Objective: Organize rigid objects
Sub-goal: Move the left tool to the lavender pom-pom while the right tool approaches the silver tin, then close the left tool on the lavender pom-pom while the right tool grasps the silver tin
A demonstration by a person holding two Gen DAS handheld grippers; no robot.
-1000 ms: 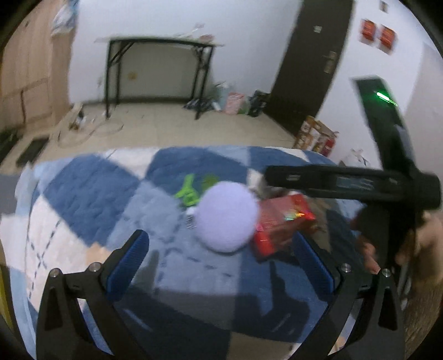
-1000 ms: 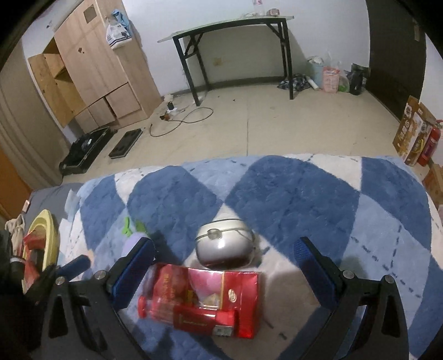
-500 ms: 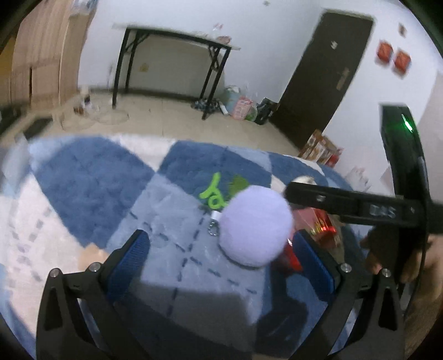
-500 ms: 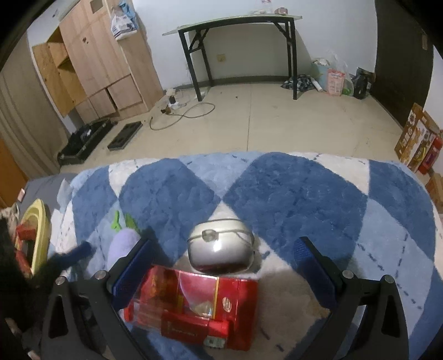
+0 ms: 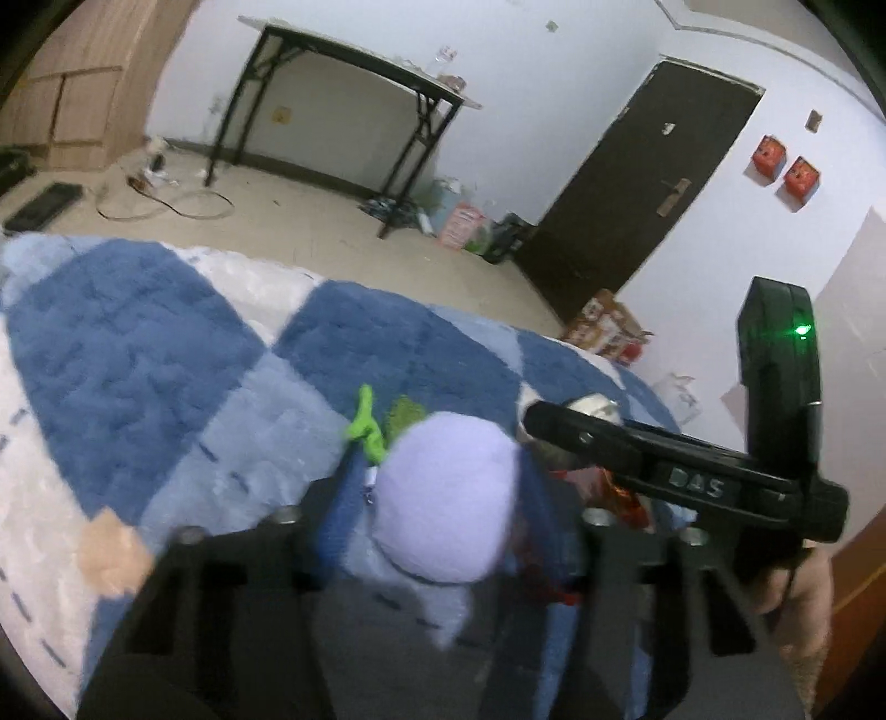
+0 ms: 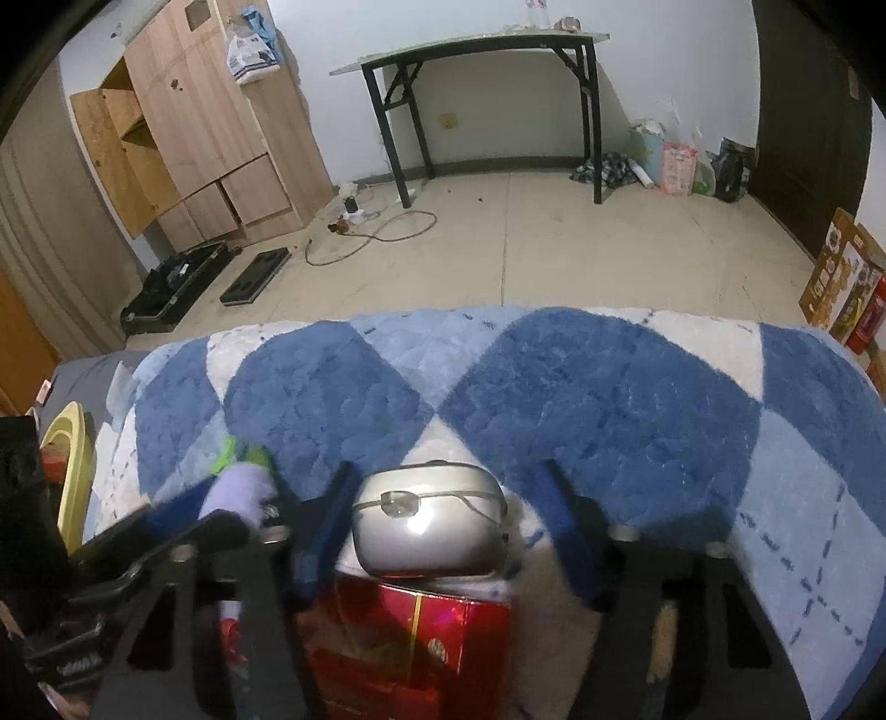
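A purple plush ball (image 5: 443, 498) with green leaves (image 5: 368, 426) lies on the blue and white rug (image 5: 138, 360). My left gripper (image 5: 443, 471) is closing on it, and both blue pads lie against its sides. In the right wrist view a silver toy rice cooker (image 6: 429, 526) sits between the tips of my right gripper (image 6: 446, 487), whose jaws are closing. The left pad is close against the cooker, while a strip of rug shows beside the right pad (image 6: 565, 531). A shiny red box (image 6: 410, 637) lies just in front of the cooker, under the fingers.
A yellow basket (image 6: 72, 459) holding red items stands at the rug's left end. The right gripper's housing (image 5: 681, 482) and a person's hand (image 5: 803, 581) are close to the plush. A black table (image 6: 487, 44), a wooden cabinet (image 6: 210, 127) and cardboard boxes (image 6: 841, 282) stand beyond, across the tiled floor.
Both sets of jaws have drawn in from wide open. My left gripper has come forward and down around the plush and rolled. The right gripper has stayed over the cooker and box.
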